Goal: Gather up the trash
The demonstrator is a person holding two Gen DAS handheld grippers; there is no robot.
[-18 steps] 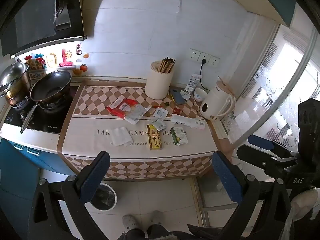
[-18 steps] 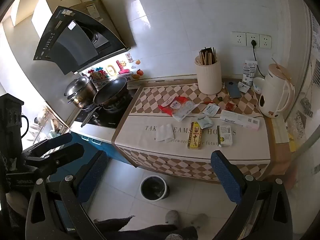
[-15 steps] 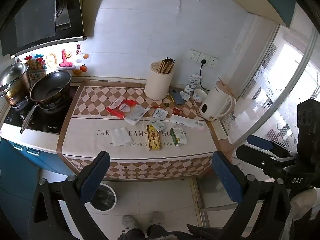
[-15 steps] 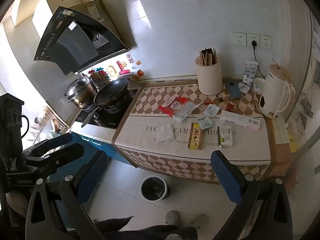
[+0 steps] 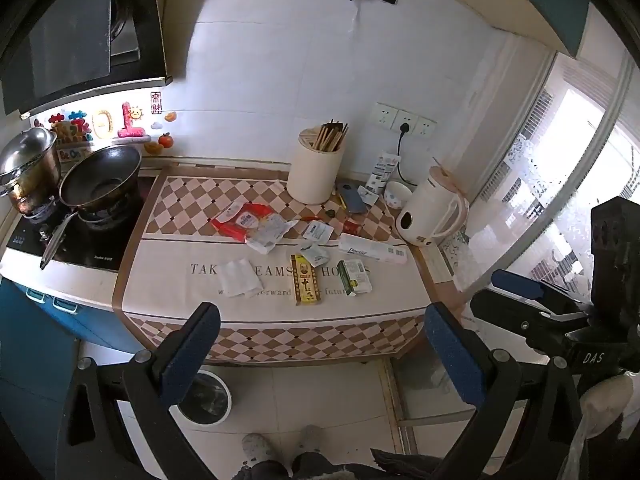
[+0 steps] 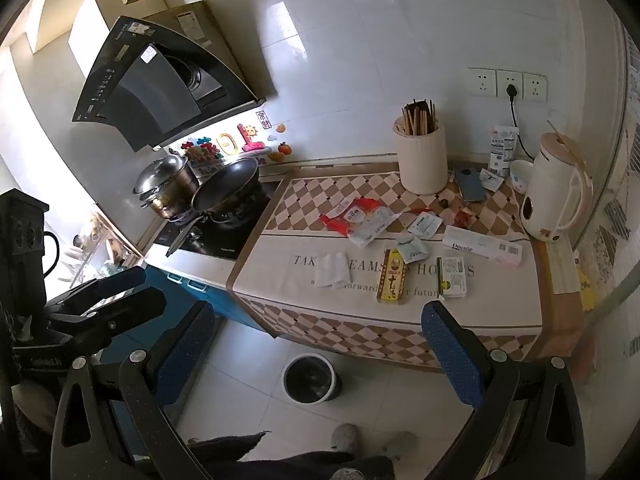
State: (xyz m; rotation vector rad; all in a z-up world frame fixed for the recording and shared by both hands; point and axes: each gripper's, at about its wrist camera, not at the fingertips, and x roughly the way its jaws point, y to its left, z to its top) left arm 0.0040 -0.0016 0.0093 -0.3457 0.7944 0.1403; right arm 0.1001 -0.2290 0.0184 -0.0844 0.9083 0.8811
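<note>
Trash lies scattered on the checkered counter cloth (image 5: pixel 188 212): a white tissue (image 5: pixel 238 278), a red-and-white wrapper (image 5: pixel 250 222), a yellow box (image 5: pixel 306 285), a green-and-white box (image 5: pixel 356 278), a long white carton (image 5: pixel 372 249) and small sachets (image 5: pixel 318 232). A small trash bin (image 5: pixel 206 398) stands on the floor below the counter edge. My left gripper (image 5: pixel 320 348) is open and empty, well back from the counter. My right gripper (image 6: pixel 320 350) is also open and empty, above the bin (image 6: pixel 312 378). In the right wrist view the same tissue (image 6: pixel 332 270) and yellow box (image 6: pixel 392 278) show.
A cream utensil holder (image 5: pixel 316 172) with chopsticks, a phone (image 5: pixel 352 198), a small bowl (image 5: pixel 398 194) and a white kettle (image 5: pixel 434 212) stand at the back right. A wok (image 5: pixel 100 178) and a steel pot (image 5: pixel 28 168) sit on the stove left. The person's feet (image 5: pixel 280 446) are on the tiled floor.
</note>
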